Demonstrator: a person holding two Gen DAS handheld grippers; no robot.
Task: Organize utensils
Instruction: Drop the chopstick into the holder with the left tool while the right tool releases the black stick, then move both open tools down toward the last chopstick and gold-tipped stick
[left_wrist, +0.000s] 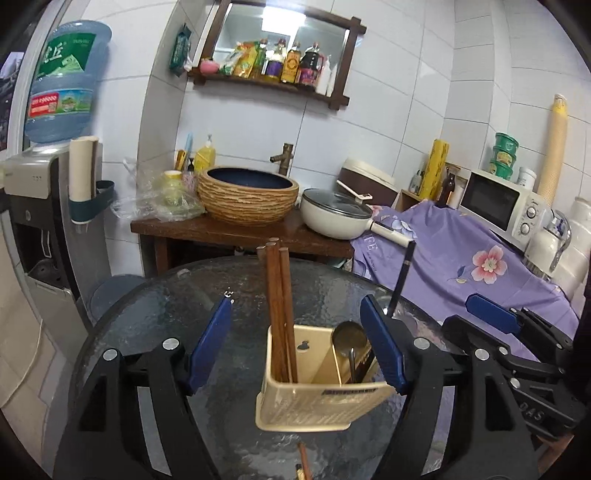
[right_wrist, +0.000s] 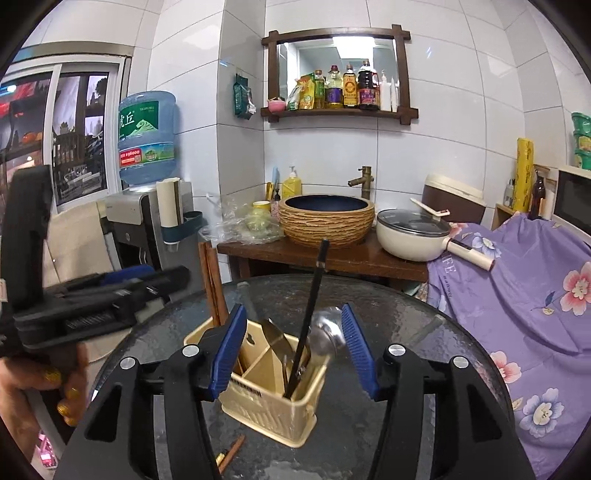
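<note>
A cream plastic utensil caddy with a ribbed front wall (left_wrist: 314, 404) (right_wrist: 271, 400) stands on the round dark textured-glass counter (left_wrist: 155, 325) (right_wrist: 417, 332), near its front edge. Dividers split the caddy into compartments. In the left compartment stand several reddish-brown wooden chopsticks (left_wrist: 277, 295) (right_wrist: 211, 284), upright and leaning slightly left. In the right compartment sit a brass-coloured metal spoon, bowl up (left_wrist: 349, 338) (right_wrist: 275, 338), and a slim black-handled utensil (left_wrist: 402, 277) (right_wrist: 308, 321) that leans out to the right; in the right wrist view a blurred shiny silver spoon bowl (right_wrist: 327, 332) shows just beside that black handle.

The left tool (left_wrist: 297, 341) is released, its blue pads spread wide on either side of the caddy; the right pad lies close against the caddy's right corner, the left pad well apart from it. The right tool (right_wrist: 293, 350) is likewise released, its blue pads straddling the caddy's upper part and the black handle without pressing on either. A hand with yellow-painted nails (right_wrist: 44, 391) grips the left tool's handle.

On the counter just in front of the caddy lies another brown chopstick end (left_wrist: 303, 461) (right_wrist: 232, 452). Far behind, a woven-pattern basin (left_wrist: 247, 197) (right_wrist: 327, 219) sits on a brown wooden stand.
</note>
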